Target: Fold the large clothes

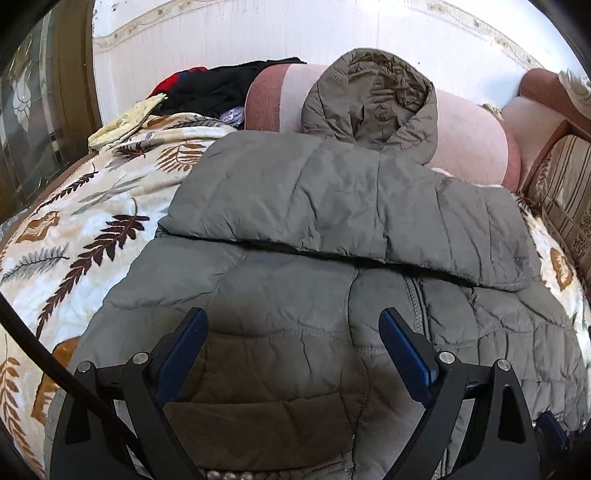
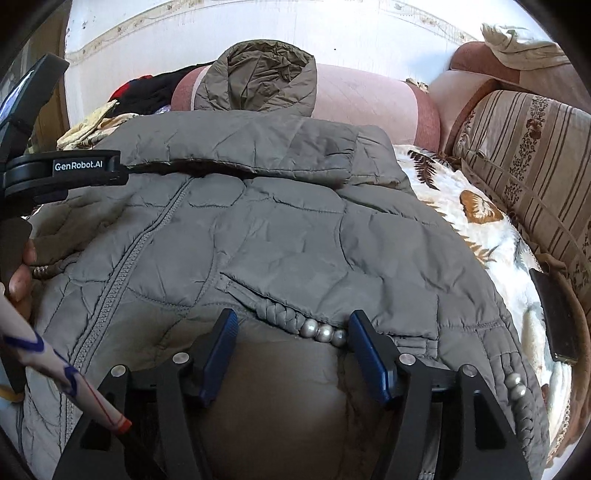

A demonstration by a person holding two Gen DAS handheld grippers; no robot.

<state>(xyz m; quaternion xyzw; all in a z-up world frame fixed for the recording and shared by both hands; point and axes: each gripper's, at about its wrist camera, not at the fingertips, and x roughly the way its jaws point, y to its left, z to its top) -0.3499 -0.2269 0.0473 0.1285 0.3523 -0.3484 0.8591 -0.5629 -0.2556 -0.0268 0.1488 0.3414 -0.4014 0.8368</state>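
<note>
We see a grey quilted hooded jacket [image 1: 332,295] lying front-up on a leaf-patterned blanket [image 1: 85,236], sleeves folded across its chest, hood against a pink bolster [image 1: 472,140]. Behind runs a white wall [image 1: 295,33]; a striped sofa back [image 2: 524,155] stands rightward. Both left tongs [image 1: 293,332] and right tongs [image 2: 291,332] gape empty above it.

- Open leaf-patterned cream blanket [image 1: 74,236] is left free to the left of the grey quilted hooded jacket [image 1: 332,295].
- Passage rightward is narrowed by the striped brown sofa cushion [image 2: 528,155].
- The far side is blocked by the pink cylindrical bolster [image 1: 469,144].
</note>
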